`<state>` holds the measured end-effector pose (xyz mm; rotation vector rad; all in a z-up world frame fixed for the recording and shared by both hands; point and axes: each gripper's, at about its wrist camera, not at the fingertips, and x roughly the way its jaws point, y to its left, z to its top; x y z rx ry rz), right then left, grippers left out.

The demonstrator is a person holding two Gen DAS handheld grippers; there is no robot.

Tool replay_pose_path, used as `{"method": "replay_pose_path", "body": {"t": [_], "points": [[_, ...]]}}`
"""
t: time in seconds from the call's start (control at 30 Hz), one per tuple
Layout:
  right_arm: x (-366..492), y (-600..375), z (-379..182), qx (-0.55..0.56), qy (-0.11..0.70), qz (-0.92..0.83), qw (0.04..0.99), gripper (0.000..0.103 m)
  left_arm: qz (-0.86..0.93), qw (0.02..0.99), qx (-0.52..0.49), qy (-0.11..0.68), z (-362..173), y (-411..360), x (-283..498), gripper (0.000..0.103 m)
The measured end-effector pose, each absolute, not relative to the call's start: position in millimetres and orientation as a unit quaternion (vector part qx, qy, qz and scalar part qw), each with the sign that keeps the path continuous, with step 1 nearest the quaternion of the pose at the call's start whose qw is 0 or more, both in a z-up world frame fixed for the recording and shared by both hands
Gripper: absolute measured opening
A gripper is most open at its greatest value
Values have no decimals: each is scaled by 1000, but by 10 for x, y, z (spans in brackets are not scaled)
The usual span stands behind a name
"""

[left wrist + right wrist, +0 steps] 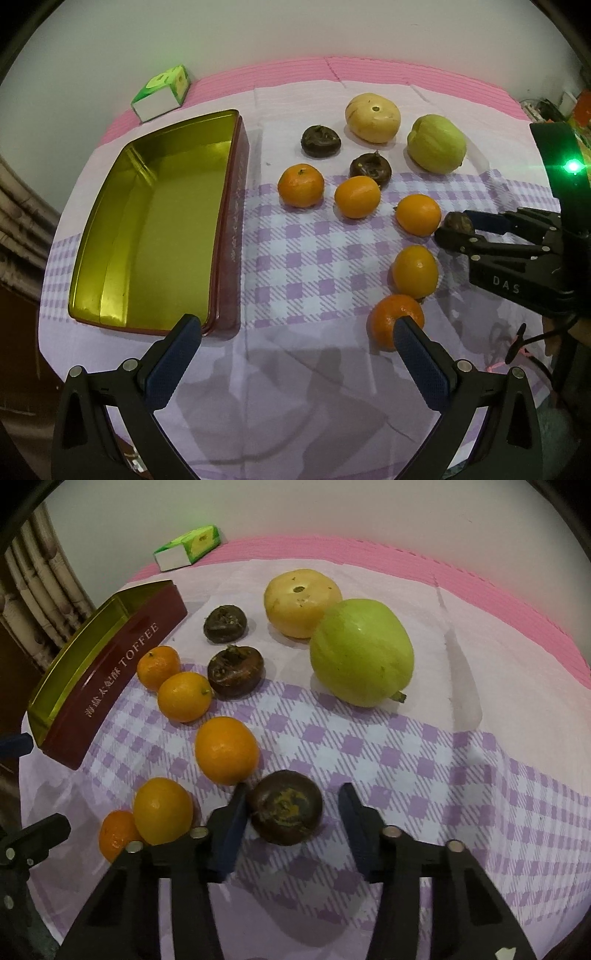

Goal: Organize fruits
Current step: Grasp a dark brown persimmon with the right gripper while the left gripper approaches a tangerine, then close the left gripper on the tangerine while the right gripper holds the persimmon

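An open toffee tin (155,221) with a gold inside lies on the left of the cloth; it also shows in the right wrist view (110,672). Several oranges (301,184) (226,750), dark brown fruits (320,141) (235,671), a yellow fruit (373,117) (302,602) and a green fruit (436,143) (361,651) lie on the cloth. My right gripper (293,801) is open around a dark brown fruit (285,806) (458,222) lying on the cloth, with its left finger touching it. My left gripper (297,332) is open and empty, near the tin's corner and an orange (391,319).
A green and white box (162,94) (190,548) stands at the back left on the pink mat. The purple checked cloth (303,258) covers the table. A wall runs behind. The right gripper's body (517,258) reaches in from the right.
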<state>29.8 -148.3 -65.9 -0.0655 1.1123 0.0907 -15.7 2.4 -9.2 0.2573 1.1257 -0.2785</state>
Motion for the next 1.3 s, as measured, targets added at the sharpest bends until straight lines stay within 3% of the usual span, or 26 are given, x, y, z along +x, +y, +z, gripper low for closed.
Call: {"method": "replay_pose_path", "body": {"t": [0.8,1.1,1.3], "points": [[136,-1871,-580,17,547,-11,837,36,-174,819,142,527,-73,-208,-248,102],[80,-2255,-547,48,545,-52,835,36,-192,798,145,553,-219,-327,-189,88],[36,-2335,-548,58,545,-56,834,36,-214,780,148,569,-328,-439,-159,86]]}}
